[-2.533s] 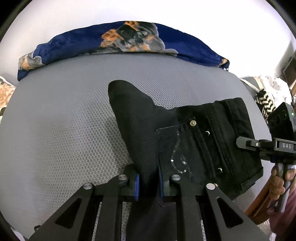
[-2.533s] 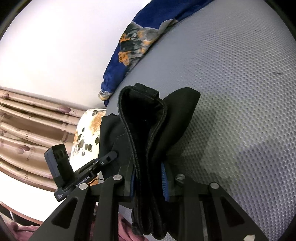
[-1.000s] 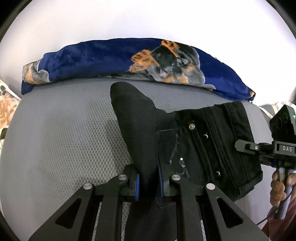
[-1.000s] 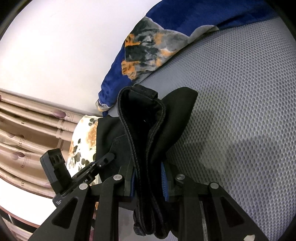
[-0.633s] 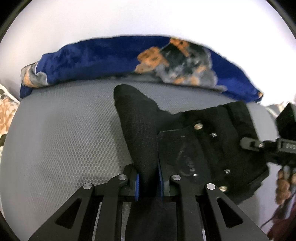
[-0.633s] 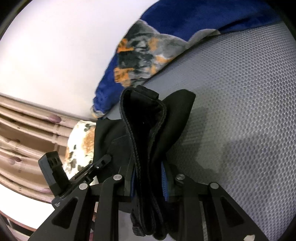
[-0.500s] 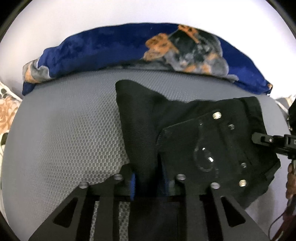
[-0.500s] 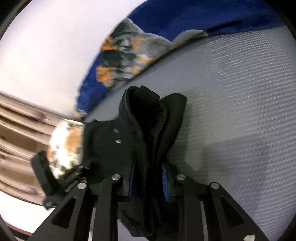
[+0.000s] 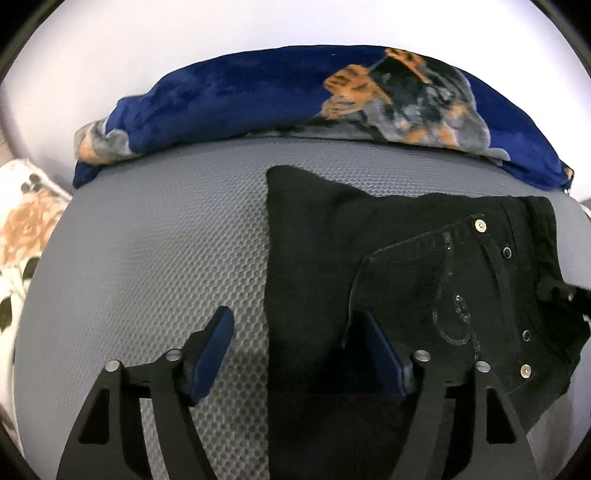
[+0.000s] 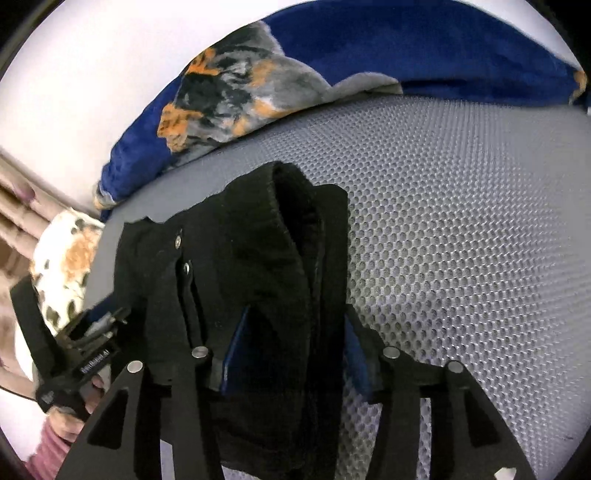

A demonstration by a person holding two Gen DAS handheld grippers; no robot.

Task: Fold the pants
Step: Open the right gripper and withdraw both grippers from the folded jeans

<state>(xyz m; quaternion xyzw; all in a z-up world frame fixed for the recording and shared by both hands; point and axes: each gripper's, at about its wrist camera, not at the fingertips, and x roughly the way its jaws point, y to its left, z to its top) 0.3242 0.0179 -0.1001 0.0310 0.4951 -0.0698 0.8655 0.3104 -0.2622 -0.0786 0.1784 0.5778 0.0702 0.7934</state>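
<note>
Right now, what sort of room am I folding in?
Probably a bedroom: the black pants lie on a grey mesh mattress pad, a blue plush blanket is bunched against the wall, with curtains beside it.

I see a grey honeycomb-textured bed [image 9: 155,236] filling mid-frame; black folded pants [image 9: 369,258] lie on it right of centre, a blue patterned blanket [image 9: 258,96] along its upper edge.

A grey mesh-textured mattress [image 9: 155,236] fills most of both views, its honeycomb weave catching soft, even light. Along its far edge lies a bunched navy blanket [image 9: 258,92] with an orange-and-grey print, against a plain white wall [image 9: 295,26]. At the left sits a white floral cushion [image 10: 66,254], with beige curtain folds [image 10: 18,195] behind.
</note>
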